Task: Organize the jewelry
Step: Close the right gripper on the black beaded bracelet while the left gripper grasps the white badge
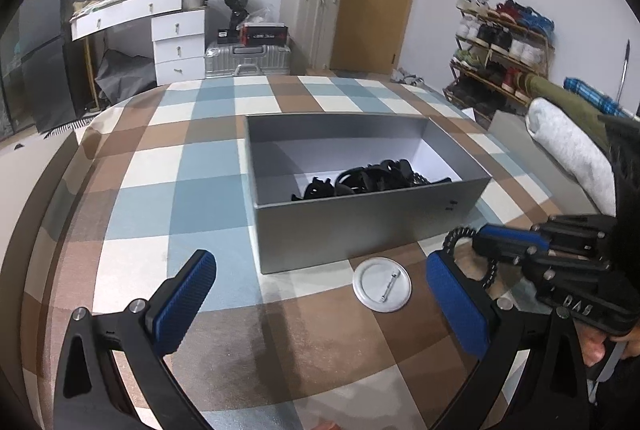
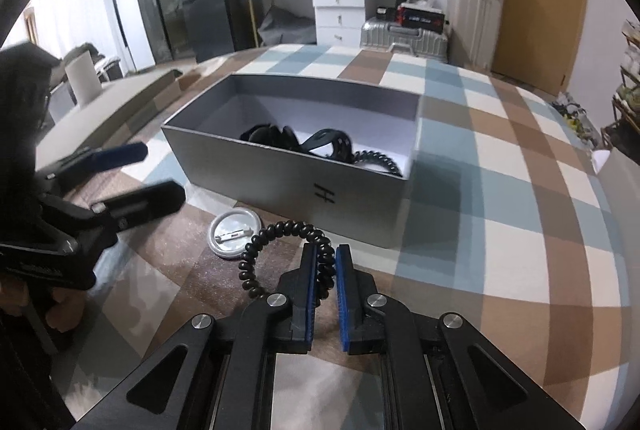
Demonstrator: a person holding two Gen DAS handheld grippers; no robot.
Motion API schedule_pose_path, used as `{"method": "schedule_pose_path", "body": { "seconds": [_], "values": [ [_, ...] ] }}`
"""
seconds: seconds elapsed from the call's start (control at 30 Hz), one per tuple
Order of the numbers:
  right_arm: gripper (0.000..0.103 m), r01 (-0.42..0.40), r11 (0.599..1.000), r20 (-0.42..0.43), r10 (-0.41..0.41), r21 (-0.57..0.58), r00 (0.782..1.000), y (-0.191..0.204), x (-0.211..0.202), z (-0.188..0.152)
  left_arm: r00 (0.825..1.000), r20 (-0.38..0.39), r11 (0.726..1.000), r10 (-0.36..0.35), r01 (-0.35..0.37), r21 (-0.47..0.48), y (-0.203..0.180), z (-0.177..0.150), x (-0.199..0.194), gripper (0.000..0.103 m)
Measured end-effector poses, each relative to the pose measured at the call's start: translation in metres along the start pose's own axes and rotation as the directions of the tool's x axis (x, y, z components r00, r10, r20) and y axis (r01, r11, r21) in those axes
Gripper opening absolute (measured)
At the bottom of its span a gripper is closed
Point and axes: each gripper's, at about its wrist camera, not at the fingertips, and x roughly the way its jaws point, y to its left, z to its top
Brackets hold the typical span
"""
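A grey open box [image 1: 360,226] stands on the checked tablecloth and holds several black bracelets and straps [image 1: 368,180]. It also shows in the right wrist view [image 2: 280,182], with black pieces [image 2: 320,146] inside. My right gripper [image 2: 325,258] is shut on a black beaded bracelet [image 2: 276,232], held just in front of the box; it shows at the right of the left wrist view [image 1: 476,242]. My left gripper [image 1: 320,294] is open and empty above the cloth, near a round white pin badge [image 1: 382,284], which also shows in the right wrist view [image 2: 234,234].
The checked cloth [image 1: 180,170] covers a table whose edges curve away left and right. A folded grey blanket [image 1: 568,150] lies off to the right. Drawers, suitcases and a shoe rack stand behind the table.
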Motion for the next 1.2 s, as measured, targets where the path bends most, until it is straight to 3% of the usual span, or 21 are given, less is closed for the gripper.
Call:
{"method": "schedule_pose_path", "body": {
  "seconds": [0.2,0.47,0.57,0.7,0.9,0.97,1.03,1.2],
  "values": [
    [0.008,-0.024,0.999,0.048,0.022,0.028,0.999,-0.005,-0.014,-0.002,1.000,-0.004,1.000,0.005,-0.005,0.014,-0.003,0.001,-0.001,0.102],
    [0.008,-0.033,0.998,0.077,0.029,0.044,0.997,-0.012,-0.026,-0.002,0.993,-0.115,0.994,0.030,-0.018,0.104,-0.025,-0.004,0.011,0.100],
    [0.009,-0.040,0.998,0.083,0.036,0.052,0.996,-0.016,-0.030,-0.001,0.986,-0.165,0.990,0.026,-0.003,0.138,-0.033,-0.006,0.020,0.093],
    [0.009,-0.043,0.997,0.102,0.036,0.067,0.994,-0.022,-0.038,0.000,0.977,-0.207,0.986,0.055,-0.021,0.167,-0.038,-0.007,0.030,0.071],
    [0.009,-0.049,0.996,0.121,0.039,0.079,0.992,-0.028,-0.045,0.001,0.971,-0.234,0.987,0.042,-0.003,0.164,-0.038,-0.004,0.033,0.069],
    [0.009,-0.051,0.995,0.122,0.041,0.086,0.992,-0.030,-0.046,0.001,0.973,-0.227,0.985,0.037,0.003,0.171,-0.040,-0.004,0.031,0.059],
    [0.009,-0.055,0.995,0.123,0.044,0.088,0.991,-0.030,-0.047,0.001,0.975,-0.220,0.983,0.026,0.015,0.183,-0.042,-0.005,0.029,0.037],
    [0.009,-0.062,0.994,0.132,0.050,0.091,0.990,-0.031,-0.051,0.001,0.977,-0.211,0.981,0.030,0.012,0.194,-0.044,-0.006,0.028,0.037]
  ]
}}
